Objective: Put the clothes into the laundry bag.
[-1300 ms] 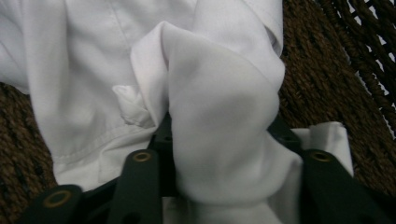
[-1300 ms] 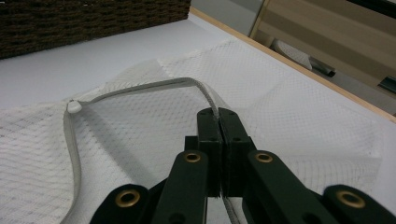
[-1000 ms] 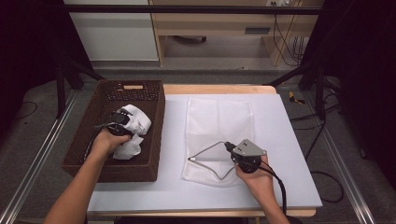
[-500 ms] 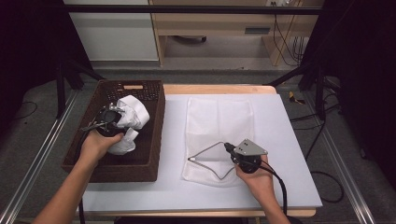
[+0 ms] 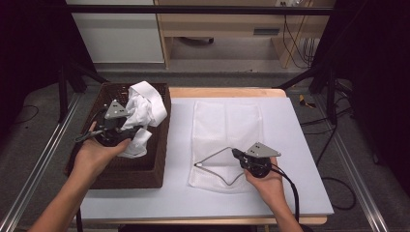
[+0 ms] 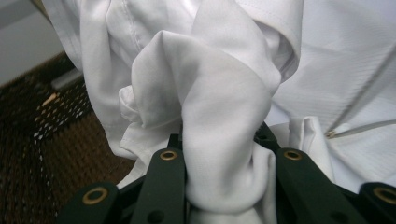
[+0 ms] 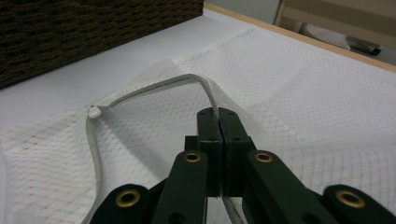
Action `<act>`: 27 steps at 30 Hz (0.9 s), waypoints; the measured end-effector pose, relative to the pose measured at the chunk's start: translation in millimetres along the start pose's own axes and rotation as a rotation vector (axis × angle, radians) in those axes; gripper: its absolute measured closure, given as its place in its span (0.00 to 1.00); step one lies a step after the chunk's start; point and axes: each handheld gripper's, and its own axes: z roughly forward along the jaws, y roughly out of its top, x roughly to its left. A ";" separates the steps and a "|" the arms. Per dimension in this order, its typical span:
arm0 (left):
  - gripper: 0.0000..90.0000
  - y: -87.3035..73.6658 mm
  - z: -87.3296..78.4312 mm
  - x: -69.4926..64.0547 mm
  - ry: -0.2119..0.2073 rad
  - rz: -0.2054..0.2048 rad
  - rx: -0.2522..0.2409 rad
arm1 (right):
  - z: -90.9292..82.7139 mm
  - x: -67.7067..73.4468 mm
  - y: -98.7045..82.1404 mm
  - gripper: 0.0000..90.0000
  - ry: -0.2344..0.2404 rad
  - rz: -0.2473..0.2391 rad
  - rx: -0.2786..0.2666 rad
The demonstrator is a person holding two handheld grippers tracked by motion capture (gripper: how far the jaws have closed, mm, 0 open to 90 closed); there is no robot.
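Lifting: your left gripper (image 5: 126, 129) pinches the white garment (image 5: 143, 108) above the wicker basket (image 5: 159, 145). Right gripper (image 5: 236, 153), jaws pressed on the mesh bag's zipper edge (image 7: 154, 86): hold the mouth wide, feed the cloth in low.

— At nine o'clock on the tabletop (image 5: 300, 193)?
— Basket (image 5: 145, 169), with bunched cloth (image 5: 142, 113) in it.
— At three o'clock of that?
— Mesh bag (image 5: 227, 125), flat on the tabletop, just beside.
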 end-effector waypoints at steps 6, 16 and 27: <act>0.80 7.8 -2.9 -18.3 -0.014 0.038 0.001 | 3.8 -0.5 -1.7 0.99 0.029 0.024 0.009; 0.80 20.8 -5.2 -58.7 -0.112 0.101 -0.035 | 12.3 -6.7 -3.4 0.99 0.059 0.070 0.034; 0.80 27.0 7.3 -114.3 -0.253 0.166 -0.051 | 18.7 -17.8 -4.9 0.99 0.092 0.133 0.039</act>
